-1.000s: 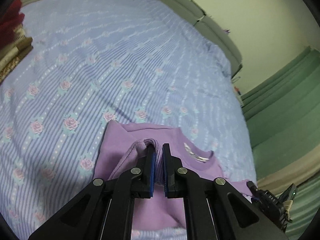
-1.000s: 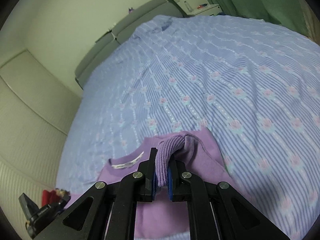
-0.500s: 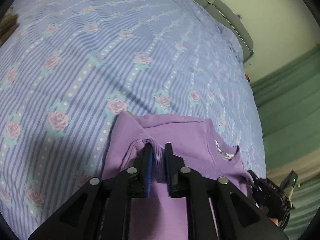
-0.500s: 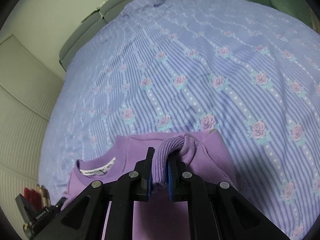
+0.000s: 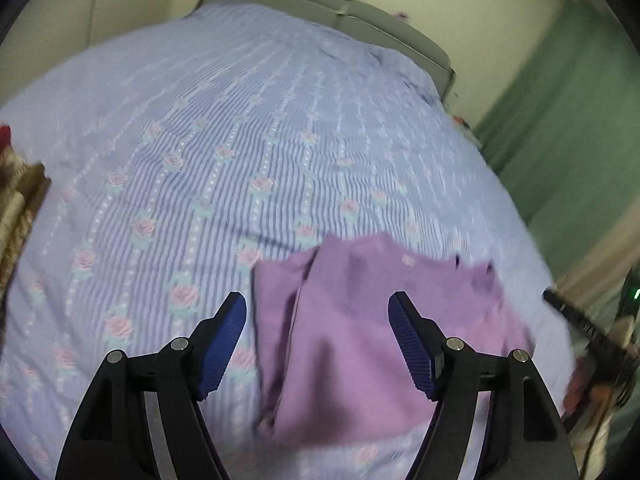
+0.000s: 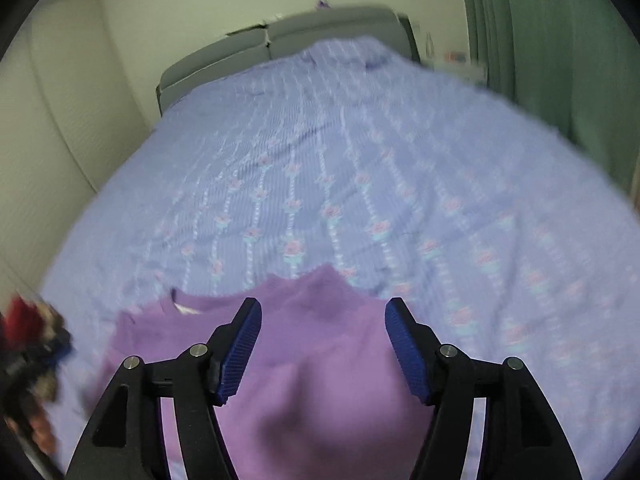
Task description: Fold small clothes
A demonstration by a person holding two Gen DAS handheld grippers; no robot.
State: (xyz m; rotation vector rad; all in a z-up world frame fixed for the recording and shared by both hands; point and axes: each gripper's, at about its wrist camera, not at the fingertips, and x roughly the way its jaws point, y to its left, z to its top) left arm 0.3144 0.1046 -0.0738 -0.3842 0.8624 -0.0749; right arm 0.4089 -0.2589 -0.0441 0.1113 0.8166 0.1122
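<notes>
Left gripper (image 5: 318, 312): jaws wide, nothing pinched, just been opening. Right gripper (image 6: 322, 316): same, wide and empty, just been opening. Both hover above the purple top (image 5: 372, 340), pads clear of cloth.

Top lies flat on the striped floral bedspread (image 5: 240, 140), near edge of the bed. Left sleeve (image 5: 280, 320) laid back over the body, edge showing as a long seam. Collar with white label (image 6: 188, 308) faces the headboard (image 6: 320, 36). Frames blurred; finer creases not readable.

Step in hand, by judgement: release after folding the hem up onto the body. To do well:
- Back off up and away, no dragging pads across cloth.
- Check the folded edge lies square before regrasping.
- Take the next fold from the outer edges, both sides level, so the stack stays even.

Versus a second ago: ribbed hem was clamped in both grippers and lifted in a peak; now dropped, cloth settled flat. Both views rolled and tipped up, more headboard and wall in sight.
</notes>
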